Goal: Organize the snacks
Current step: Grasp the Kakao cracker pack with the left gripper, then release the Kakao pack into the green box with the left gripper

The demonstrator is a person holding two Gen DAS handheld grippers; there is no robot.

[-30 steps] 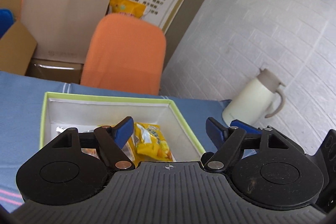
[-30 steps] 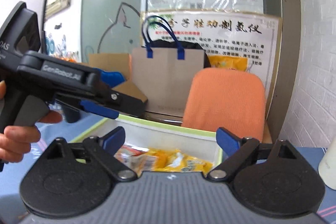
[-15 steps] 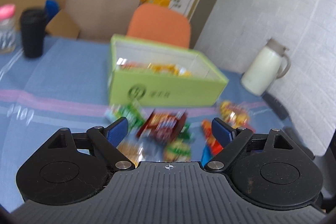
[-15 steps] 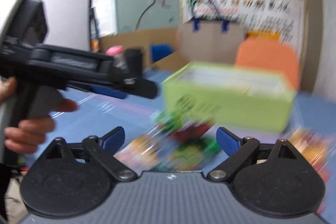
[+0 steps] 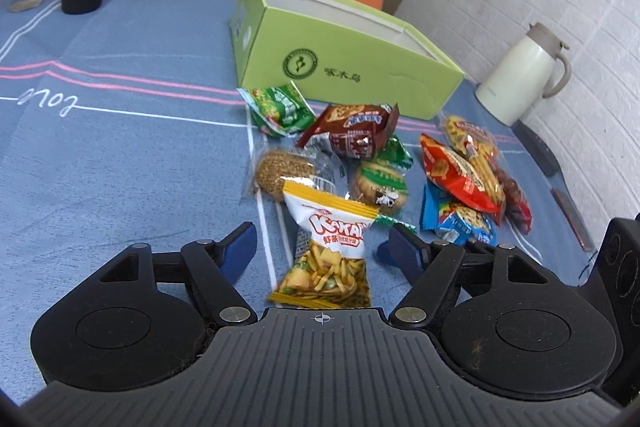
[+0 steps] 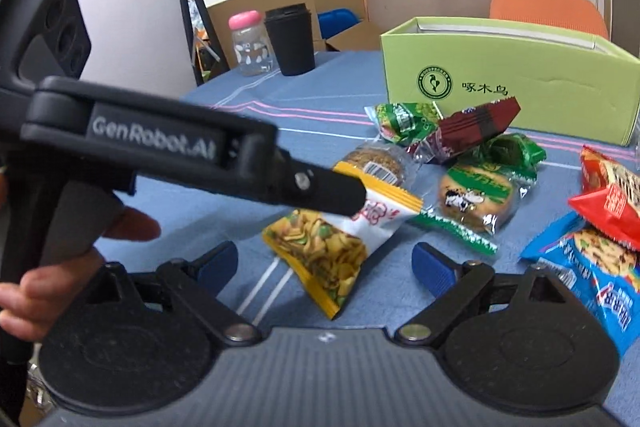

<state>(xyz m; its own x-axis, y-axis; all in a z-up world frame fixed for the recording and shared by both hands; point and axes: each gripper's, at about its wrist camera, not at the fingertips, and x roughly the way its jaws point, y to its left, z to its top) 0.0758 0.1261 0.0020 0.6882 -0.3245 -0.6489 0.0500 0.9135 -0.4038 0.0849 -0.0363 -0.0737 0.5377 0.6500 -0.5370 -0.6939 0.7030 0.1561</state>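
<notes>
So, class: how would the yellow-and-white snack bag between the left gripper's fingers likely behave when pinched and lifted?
The snack bag is a puffy film pouch, so it would probably squash and crinkle. Its loose crisps look fragile. Glossy film may slip.

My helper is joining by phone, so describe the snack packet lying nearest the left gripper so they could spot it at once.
Start at the green box on the blue tablecloth; loose snacks lie before it. Nearest the camera, between the open fingers of the left gripper, lies the white packet. Only it has yellow striped ends and red lettering.
</notes>
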